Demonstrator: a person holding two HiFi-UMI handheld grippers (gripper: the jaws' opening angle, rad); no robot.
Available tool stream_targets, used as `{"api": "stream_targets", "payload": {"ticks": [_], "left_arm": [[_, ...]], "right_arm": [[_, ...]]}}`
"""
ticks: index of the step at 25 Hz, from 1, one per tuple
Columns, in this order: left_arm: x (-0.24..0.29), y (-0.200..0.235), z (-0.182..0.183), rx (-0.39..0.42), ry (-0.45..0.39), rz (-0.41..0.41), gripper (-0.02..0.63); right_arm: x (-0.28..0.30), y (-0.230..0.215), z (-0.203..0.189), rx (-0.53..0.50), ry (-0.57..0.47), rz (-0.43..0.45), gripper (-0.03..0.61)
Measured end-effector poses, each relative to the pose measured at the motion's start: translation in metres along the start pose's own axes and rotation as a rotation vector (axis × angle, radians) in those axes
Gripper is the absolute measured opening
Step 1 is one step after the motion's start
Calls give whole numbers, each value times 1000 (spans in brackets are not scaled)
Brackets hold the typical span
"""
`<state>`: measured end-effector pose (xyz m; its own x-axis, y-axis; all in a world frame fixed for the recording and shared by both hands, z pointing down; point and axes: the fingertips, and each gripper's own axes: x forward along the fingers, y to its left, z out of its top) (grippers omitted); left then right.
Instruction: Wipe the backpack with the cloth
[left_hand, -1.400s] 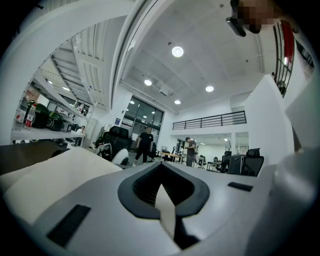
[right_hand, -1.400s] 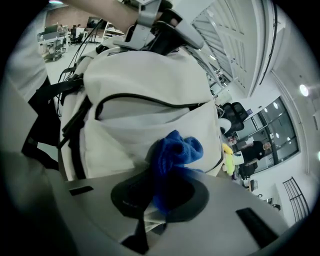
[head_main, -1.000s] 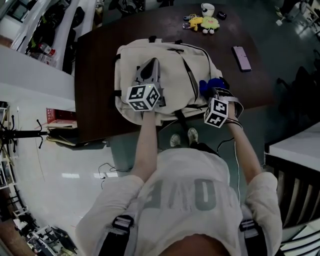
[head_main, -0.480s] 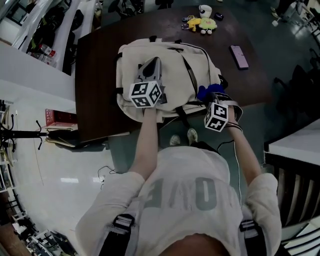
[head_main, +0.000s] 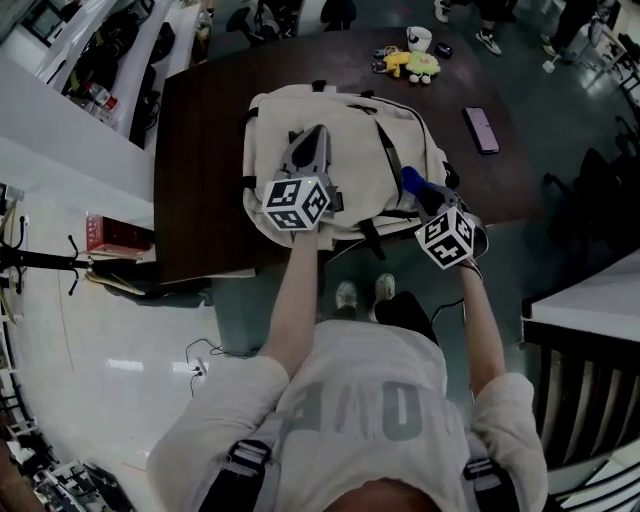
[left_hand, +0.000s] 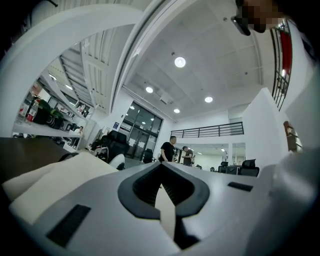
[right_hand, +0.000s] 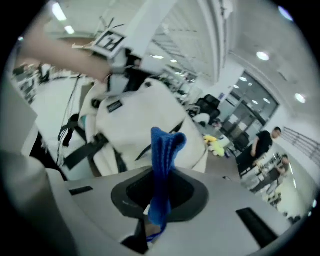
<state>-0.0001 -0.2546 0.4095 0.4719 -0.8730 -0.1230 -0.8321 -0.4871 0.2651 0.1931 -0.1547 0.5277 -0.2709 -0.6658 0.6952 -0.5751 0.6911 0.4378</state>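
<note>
A cream backpack (head_main: 350, 130) lies flat on a dark table (head_main: 205, 150). The left gripper (head_main: 316, 135) rests on top of the backpack, its jaws clenched together with nothing between them. The right gripper (head_main: 426, 196) is at the backpack's near right corner, jaws grasping a blue cloth (head_main: 412, 180) that stands up from them, close against the bag's side. Black straps (head_main: 372, 238) hang over the bag's near edge, beside the cloth. Farther off on the table, well apart from the bag, are a phone (head_main: 481, 130), a yellow plush toy (head_main: 415, 65) and a mug (head_main: 418, 38).
</note>
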Motion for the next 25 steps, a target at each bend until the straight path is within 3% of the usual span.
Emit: {"api": "stream_targets", "payload": {"ticks": [2,5,8,14,19,25], "left_arm": [[-16,-12,10,17,-30,0,2],[-59,-33,16,29,-55,35,2],[-111,-56,13,22,-67,90,2],[-223,-140,5,101,-60,78,2],[-334,-196,10,18,-84,163,2],[-427,-253,11,54,-54,195,2]], "right_arm": [[-14,-22,22,205,-119,-88,42],[-39,-25,43,528,-336,-109,41],[-68,0,48,699,-475,-102,41],[-142,97,21,740,-563,-23,41],[-236,172,-6,717,-606,38,41],[-334,214,-9,672,-670,49,41]]}}
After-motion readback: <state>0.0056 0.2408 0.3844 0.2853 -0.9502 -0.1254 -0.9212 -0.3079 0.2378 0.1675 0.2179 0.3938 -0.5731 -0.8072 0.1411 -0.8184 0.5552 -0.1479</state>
